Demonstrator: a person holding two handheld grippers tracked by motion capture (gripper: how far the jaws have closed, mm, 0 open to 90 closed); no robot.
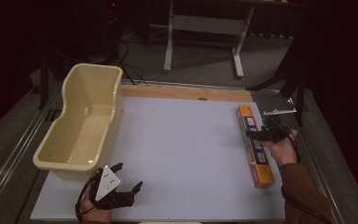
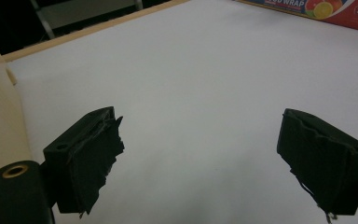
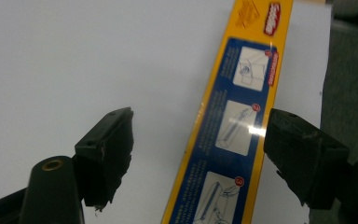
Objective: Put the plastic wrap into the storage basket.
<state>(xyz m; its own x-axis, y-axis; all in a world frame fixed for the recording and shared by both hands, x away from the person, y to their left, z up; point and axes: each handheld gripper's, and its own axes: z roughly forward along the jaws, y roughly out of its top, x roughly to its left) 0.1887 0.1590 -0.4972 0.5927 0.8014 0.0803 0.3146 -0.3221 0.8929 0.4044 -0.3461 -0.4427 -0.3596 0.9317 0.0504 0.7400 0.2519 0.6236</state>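
Desk [image 1: 182,154] white and mostly bare; left gripper [image 1: 121,179] hovers low at its near left corner, jaws wide apart, just beside the cream tub [image 1: 81,121]; right gripper [image 1: 261,134] hangs over the long yellow wrap box [image 1: 255,145] along the right edge, jaws spread either side of it, not touching.
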